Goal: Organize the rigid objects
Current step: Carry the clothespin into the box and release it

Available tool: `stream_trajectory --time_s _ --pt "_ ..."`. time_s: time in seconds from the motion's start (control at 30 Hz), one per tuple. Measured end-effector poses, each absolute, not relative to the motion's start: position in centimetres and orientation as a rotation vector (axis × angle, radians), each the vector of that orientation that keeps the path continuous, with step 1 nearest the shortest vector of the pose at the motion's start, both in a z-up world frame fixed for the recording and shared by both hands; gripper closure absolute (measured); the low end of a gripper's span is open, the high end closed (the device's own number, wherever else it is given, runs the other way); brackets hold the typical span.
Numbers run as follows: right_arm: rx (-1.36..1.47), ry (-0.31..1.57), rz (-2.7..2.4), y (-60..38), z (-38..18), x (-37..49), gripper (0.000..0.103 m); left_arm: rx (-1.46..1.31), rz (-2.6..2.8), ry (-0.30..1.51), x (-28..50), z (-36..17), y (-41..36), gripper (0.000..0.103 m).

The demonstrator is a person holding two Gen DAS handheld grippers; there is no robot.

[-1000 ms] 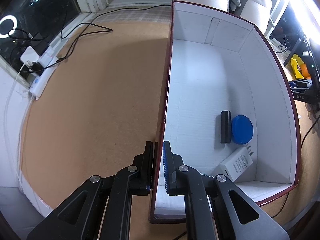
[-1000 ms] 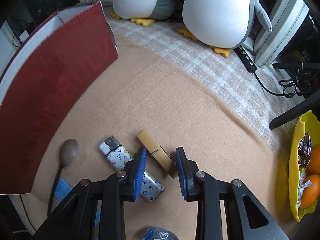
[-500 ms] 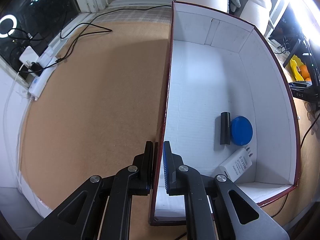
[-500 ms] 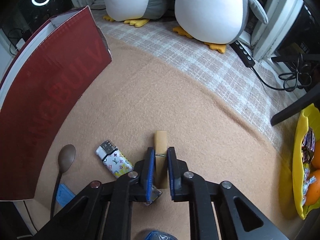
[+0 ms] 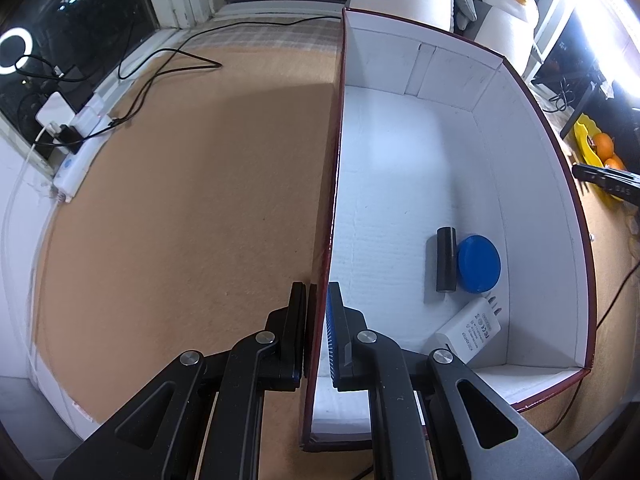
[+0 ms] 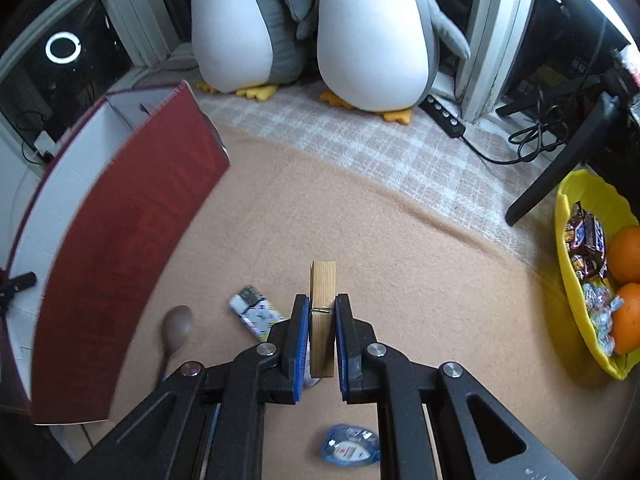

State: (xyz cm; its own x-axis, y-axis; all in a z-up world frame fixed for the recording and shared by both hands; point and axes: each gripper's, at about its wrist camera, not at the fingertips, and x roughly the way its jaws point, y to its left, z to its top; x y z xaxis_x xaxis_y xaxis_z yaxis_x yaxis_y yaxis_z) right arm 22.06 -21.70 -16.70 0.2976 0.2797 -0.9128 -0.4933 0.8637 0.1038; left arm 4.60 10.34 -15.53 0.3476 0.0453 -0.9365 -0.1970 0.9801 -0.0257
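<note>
Clamped between the blue pads of the right gripper (image 6: 322, 338), a wooden clothespin (image 6: 322, 316) is now carried clear of the tan blanket (image 6: 360, 216), where a second ago the jaws stood apart around it as it lay slanted on the cloth; the pick-up is therefore judged complete, and the carry toward the box is taken to be the step in hand. Left below on the blanket are a blue wrapped packet (image 6: 350, 445) nearest the camera, a patterned lighter (image 6: 256, 312) just left of the jaws, and a brown spoon (image 6: 176, 330) beside the red outer wall of the box (image 6: 120, 256); these are judged still to be sorted. Farther right a yellow tray (image 6: 568, 280) of oranges and sweets is seen, and two plush penguins (image 6: 372, 32) stand at the back. On the other side, the left gripper (image 5: 318, 336) is kept shut on the near wall of the box (image 5: 334, 184), unchanged over the last second, so the box is judged to be steadied for the drop. Inside on the white floor lie a white charger (image 5: 470, 330), then a black cylinder (image 5: 446, 260) touching a blue round lid (image 5: 479, 264), with the far part of the box unoccupied
</note>
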Motion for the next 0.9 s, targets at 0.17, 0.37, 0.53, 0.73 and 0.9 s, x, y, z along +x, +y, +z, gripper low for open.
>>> stream_trajectory --time_s 0.17,0.37,0.53,0.73,0.9 --pt "-0.202 1.093 0.536 -20.4 -13.0 19.9 0.092 -0.145 0.145 1.196 4.7 -15.5 10.4 0.095" --pt "-0.179 1.033 0.607 -16.9 -9.5 17.3 0.092 -0.145 0.130 1.183 4.5 -15.4 10.4 0.095" --pt "-0.195 1.014 0.698 -12.5 -8.1 14.5 0.092 -0.142 0.116 1.170 4.3 -15.3 10.5 0.095" --pt "-0.207 1.029 0.782 -7.3 -8.5 11.5 0.092 -0.143 0.100 1.154 4.0 -15.1 10.6 0.095" --pt "-0.229 1.057 0.826 -3.8 -9.6 9.7 0.092 -0.154 0.087 1.147 3.9 -15.1 10.8 0.095"
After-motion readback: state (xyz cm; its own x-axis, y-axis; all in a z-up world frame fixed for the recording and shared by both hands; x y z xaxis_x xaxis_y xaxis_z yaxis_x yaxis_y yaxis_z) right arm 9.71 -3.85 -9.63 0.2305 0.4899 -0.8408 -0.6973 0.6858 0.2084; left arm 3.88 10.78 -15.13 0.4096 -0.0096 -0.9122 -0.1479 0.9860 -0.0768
